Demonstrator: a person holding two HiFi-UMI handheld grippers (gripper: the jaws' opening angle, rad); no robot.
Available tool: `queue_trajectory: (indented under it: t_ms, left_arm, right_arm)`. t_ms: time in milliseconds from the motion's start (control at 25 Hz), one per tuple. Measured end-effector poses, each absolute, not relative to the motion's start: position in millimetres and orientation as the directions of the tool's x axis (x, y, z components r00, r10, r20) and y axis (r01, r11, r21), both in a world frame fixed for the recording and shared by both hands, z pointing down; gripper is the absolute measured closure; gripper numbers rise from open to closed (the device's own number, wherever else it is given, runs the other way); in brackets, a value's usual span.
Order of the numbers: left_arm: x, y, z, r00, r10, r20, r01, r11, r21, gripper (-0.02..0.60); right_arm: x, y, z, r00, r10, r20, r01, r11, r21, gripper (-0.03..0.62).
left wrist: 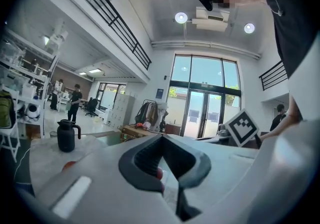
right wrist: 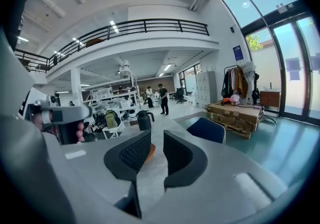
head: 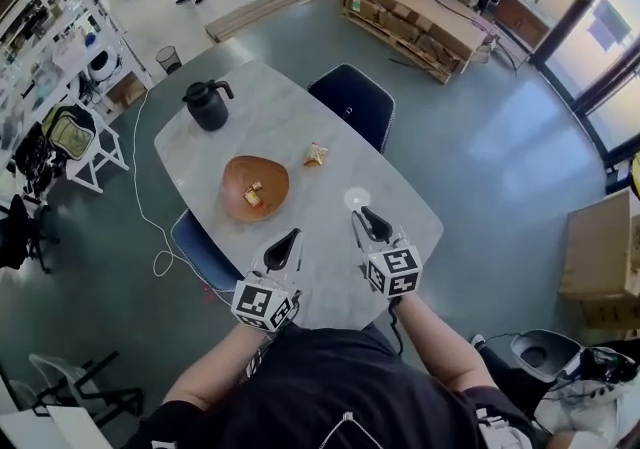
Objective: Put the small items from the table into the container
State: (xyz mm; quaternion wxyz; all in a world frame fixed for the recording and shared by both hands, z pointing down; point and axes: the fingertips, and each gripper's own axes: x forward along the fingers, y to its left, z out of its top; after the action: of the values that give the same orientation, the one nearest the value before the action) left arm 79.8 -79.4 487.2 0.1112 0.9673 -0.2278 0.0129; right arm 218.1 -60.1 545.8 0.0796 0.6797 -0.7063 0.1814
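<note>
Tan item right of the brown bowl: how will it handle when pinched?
The tan item looks like a crumpled wrapper, so probably light and squashy. Its irregular shape suggests it won't roll, though it may skid on the smooth table.

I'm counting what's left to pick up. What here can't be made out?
Pieces in the bowl: head view, too small to count or name.
Loose item on the table: head view, too small to identify.
Bowl, right gripper view: mostly hidden behind the right claw.
Bowl, left gripper view: mostly hidden behind the left claw.

A grey floor [head: 500, 167] holds a blue chair [head: 350, 102] and seemingly stacked cardboard [head: 420, 12] beside tall glass doors [head: 600, 37].
</note>
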Motion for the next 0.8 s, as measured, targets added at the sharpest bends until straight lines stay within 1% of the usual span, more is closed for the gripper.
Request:
queue_trajectory:
  t_ms: [80,320,520,600,800]
  left_arm:
    - [74,-86,495,0.882,-0.460,0.099,-0.470,-0.854,0.223,0.580]
    - [40,-107,533,0.812,-0.556,0.178,-0.583,-0.777,0.237,0.580]
    - [-10,-117,573,0.694,-0.656,0.297,-0.719,-0.656,0.230,0.580]
    - [-27,-114,580,0.643,-0.688,0.336,-0.765,-0.602,0.229,0.580]
    - [-43,-109,589,0.562,-0.738,0.372,-0.826,-0.522,0.213,0.580]
  right_arm:
    - [227,-81,572,-0.069,-0.911,0.407,-0.990,0.012,-0.140,0.456]
    - [255,-156,682,-0.093,-0.819,0.566,-0.984,-0.010,-0.176,0.416]
    - [263,-226,769,-0.124,-0.743,0.658,-0.980,-0.013,-0.199,0.378]
    - [264,-249,795,-0.139,-0.721,0.678,-0.977,-0.011,-0.212,0.342]
    - [276,-298,845,-0.113,-0.672,0.732,-0.991,0.025,-0.129,0.335]
